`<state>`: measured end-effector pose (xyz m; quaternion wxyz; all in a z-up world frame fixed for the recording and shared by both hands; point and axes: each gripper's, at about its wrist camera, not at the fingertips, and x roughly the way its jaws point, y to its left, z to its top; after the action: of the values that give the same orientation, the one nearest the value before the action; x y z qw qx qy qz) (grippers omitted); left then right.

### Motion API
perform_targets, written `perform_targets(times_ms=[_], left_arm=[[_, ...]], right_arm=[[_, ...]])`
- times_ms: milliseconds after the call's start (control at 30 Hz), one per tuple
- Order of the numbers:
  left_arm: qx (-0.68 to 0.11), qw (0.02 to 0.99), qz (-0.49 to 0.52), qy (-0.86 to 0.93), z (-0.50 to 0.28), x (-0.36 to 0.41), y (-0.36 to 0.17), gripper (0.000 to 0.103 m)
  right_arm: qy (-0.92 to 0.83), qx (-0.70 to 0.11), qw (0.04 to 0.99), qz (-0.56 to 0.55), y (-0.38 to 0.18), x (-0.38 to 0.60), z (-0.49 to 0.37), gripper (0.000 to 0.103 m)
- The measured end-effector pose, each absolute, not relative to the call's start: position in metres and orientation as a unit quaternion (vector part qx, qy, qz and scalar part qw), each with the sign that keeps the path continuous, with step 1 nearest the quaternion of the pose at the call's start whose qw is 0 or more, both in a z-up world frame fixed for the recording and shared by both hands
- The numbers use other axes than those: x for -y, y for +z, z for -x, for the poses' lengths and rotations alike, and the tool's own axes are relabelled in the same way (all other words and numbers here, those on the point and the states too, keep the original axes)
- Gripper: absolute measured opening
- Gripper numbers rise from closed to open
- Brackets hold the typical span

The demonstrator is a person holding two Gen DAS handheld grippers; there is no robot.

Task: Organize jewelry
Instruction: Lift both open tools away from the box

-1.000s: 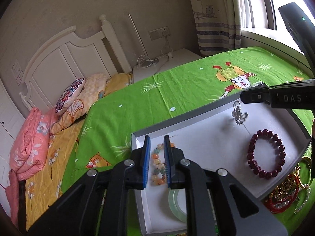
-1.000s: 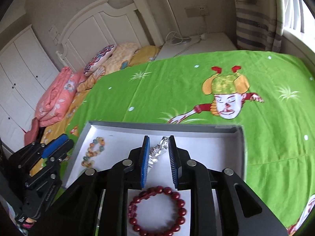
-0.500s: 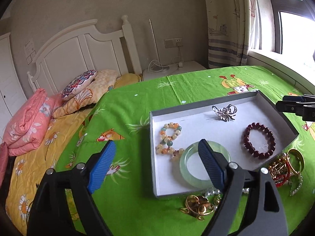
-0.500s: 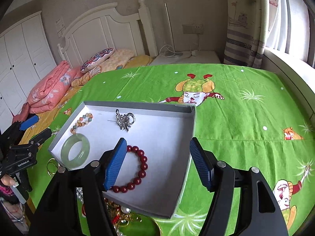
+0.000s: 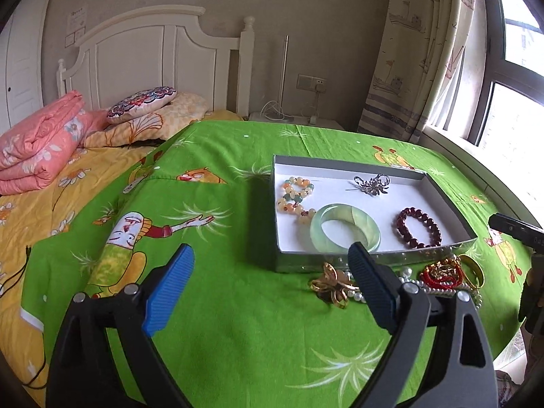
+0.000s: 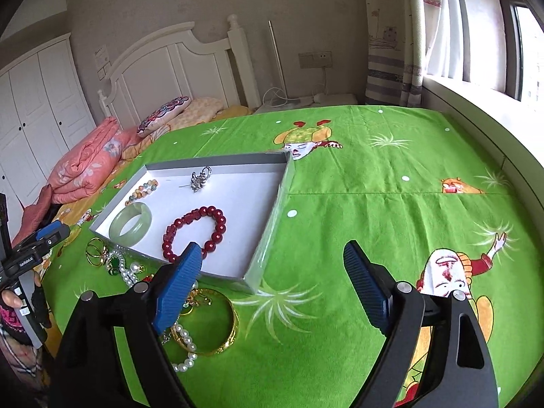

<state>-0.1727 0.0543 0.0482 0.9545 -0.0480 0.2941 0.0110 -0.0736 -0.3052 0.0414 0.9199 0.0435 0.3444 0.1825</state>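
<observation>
Green bedspread (image 5: 238, 306) carries tray (image 5: 340, 261) w/ 4 pieces in; loose jewelry pile (image 6: 204, 312) sits just beside its near wall. Both hand-held grippers, left (image 5: 272, 289) & right (image 6: 272, 278), spread wide, empty. Next: take one piece only, avoid snagging pearls (image 6: 185, 336).

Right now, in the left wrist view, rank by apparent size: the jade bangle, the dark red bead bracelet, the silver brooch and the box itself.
1. Box, by far the largest.
2. Jade bangle.
3. Dark red bead bracelet, somewhat smaller than the bangle.
4. Silver brooch, smallest, though it lies farther from the camera, which shrinks it a little.
</observation>
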Motion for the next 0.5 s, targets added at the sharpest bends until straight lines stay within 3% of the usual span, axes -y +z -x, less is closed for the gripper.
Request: perform_targets(times_ms=[500], left_arm=[[-0.319,0.947,0.033,0.001,0.167,-0.042,0.018,0.092]], right_arm=[[0.216,-0.317,0.924,0.001,0.036,0.287,0.09,0.084]])
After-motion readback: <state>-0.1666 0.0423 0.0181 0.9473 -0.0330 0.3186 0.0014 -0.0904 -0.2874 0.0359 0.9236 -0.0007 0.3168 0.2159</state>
